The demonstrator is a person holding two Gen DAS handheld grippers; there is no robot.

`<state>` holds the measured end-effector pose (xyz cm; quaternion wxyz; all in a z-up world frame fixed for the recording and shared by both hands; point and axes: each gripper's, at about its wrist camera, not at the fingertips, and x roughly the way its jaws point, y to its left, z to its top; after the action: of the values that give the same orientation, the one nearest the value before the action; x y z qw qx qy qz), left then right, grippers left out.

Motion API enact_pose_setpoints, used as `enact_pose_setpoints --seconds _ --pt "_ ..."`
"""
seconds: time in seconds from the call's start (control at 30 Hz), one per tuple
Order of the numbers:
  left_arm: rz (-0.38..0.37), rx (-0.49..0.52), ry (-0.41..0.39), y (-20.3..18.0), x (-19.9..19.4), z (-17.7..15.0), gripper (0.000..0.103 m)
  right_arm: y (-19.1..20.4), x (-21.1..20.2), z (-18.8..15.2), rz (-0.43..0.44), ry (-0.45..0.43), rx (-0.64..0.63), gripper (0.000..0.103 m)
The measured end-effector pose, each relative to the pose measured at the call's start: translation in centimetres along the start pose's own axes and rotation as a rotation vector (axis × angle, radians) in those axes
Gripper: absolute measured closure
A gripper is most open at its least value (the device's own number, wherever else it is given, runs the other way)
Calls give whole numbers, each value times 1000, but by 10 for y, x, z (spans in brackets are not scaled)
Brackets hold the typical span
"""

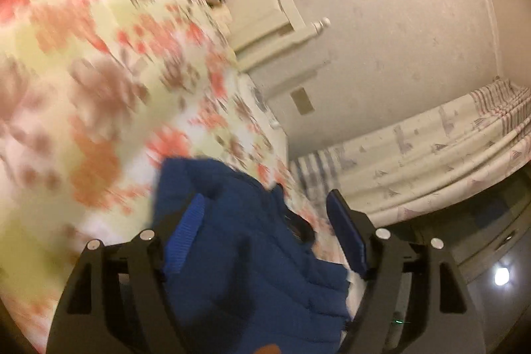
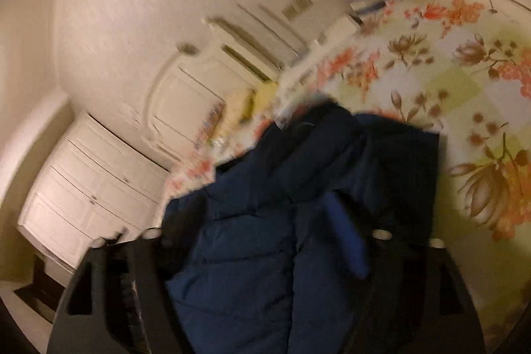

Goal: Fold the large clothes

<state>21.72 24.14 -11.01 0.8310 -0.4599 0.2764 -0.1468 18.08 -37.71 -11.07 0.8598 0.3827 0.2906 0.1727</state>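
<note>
A dark blue quilted jacket (image 1: pixel 245 241) lies on a bed with a floral sheet (image 1: pixel 99 72). In the left wrist view my left gripper (image 1: pixel 265 234) is open, its blue-padded fingers (image 1: pixel 346 234) wide apart with jacket fabric bunched between them. In the right wrist view the jacket (image 2: pixel 282 221) fills the space between the fingers of my right gripper (image 2: pixel 265 241); one blue pad (image 2: pixel 345 238) shows, the other finger is hidden by fabric. Both views are tilted and blurred.
A cream headboard (image 1: pixel 265 5) and wall stand behind the bed. A patterned curtain (image 1: pixel 431 155) hangs to the right. White drawers (image 2: pixel 93 188) stand at the left in the right wrist view, and the floral sheet (image 2: pixel 464 82) spreads to the right.
</note>
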Motion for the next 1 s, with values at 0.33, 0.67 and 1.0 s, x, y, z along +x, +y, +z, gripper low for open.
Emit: enact_pose_setpoints --seconds 0.33,0.67,1.0 --pt "171 424 227 -35 33 -14 22 3 2 18 -278 104 -298 19" --pt "217 568 380 -51 104 -12 18 -1 24 6 -245 202 -347 19" --pt "226 595 345 -42 112 -28 77 17 21 -9 -300 165 -484 81"
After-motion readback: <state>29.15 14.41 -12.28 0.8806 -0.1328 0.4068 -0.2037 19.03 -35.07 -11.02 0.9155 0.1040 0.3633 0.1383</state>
